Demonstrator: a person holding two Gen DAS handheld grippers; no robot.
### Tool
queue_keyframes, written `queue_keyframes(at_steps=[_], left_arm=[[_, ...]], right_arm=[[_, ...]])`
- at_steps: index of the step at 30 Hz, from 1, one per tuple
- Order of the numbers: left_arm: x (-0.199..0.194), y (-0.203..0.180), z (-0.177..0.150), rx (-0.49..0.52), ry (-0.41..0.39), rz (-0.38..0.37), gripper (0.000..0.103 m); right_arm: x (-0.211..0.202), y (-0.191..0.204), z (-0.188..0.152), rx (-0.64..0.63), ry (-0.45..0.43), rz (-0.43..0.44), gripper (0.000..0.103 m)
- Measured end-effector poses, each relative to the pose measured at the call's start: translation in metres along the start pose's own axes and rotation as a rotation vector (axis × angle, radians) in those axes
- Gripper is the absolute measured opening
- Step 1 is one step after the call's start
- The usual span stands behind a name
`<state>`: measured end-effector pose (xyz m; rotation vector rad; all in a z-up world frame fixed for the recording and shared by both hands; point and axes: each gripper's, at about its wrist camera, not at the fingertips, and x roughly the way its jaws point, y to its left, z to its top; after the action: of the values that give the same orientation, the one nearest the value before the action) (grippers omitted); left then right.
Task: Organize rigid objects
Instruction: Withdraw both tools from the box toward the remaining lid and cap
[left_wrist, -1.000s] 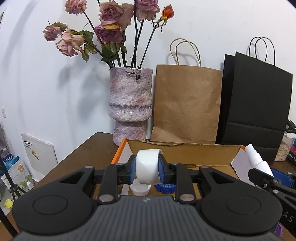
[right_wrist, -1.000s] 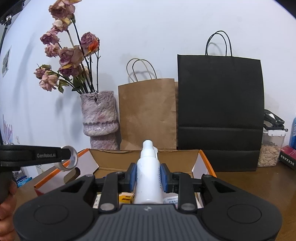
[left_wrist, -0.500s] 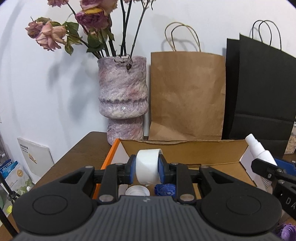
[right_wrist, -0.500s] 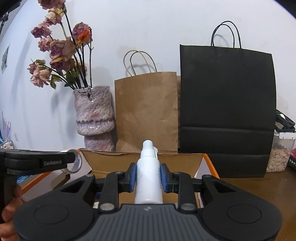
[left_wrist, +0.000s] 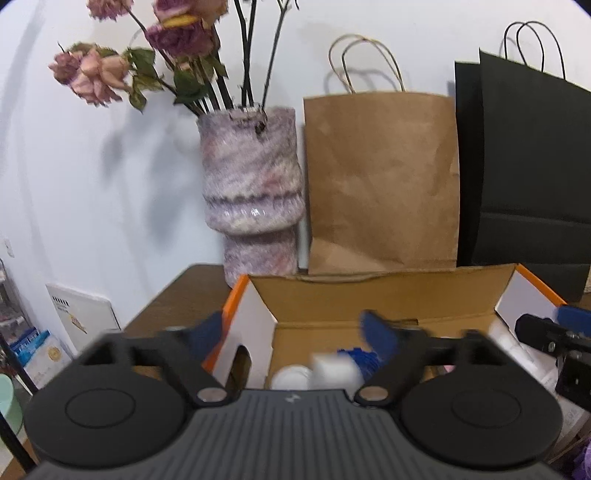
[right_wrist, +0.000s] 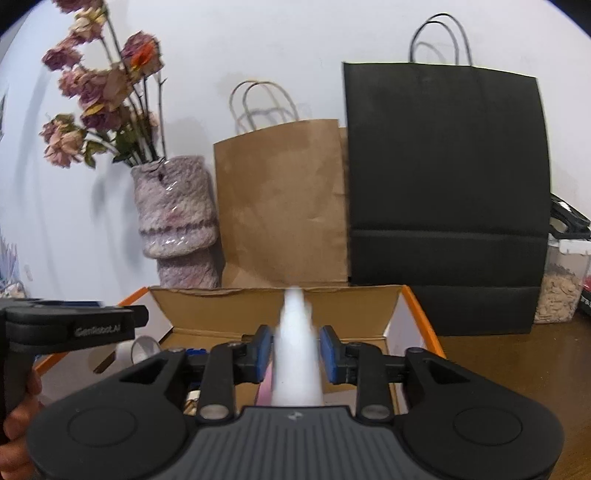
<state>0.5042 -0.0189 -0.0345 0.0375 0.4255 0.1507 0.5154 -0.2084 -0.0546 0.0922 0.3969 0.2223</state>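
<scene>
Left gripper (left_wrist: 299, 332) spread wide over the cardboard box (left_wrist: 384, 295), with a blurred white tape roll (left_wrist: 334, 369) loose below it inside the box, beside a white cap (left_wrist: 290, 378) and something blue (left_wrist: 364, 360) too smeared to identify. Right gripper (right_wrist: 295, 349) parted slightly around a white spray bottle (right_wrist: 295, 365), nozzle up, smeared by motion; contact with the blue pads (right_wrist: 263, 350) impossible to confirm, bottle base hidden behind the gripper body. Box near the table's (right_wrist: 509, 365) back edge, before vase (left_wrist: 251, 188) and paper bags (left_wrist: 380, 181).
</scene>
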Motion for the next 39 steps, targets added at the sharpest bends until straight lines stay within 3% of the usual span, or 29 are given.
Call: queue_keyframes(at_steps=[2,4,23,39], left_arm=[[-0.003,0.000,0.001,0.000,-0.019,0.007,0.103],[-0.004,0.001,0.001,-0.003,-0.018,-0.007,0.103],[-0.010,0.002,0.003,-0.010,-0.016,-0.019,0.103],[-0.054,0.004,-0.010,0.003,-0.040,-0.055,0.103]], right_arm=[[-0.003,-0.002,0.000,0.015,-0.020,-0.008,0.097],[-0.006,-0.002,0.000,0.014,-0.051,-0.022,0.103],[-0.011,-0.004,0.001,0.027,-0.066,-0.031,0.103],[-0.045,0.002,-0.008,-0.010,-0.069,-0.050,0.103]])
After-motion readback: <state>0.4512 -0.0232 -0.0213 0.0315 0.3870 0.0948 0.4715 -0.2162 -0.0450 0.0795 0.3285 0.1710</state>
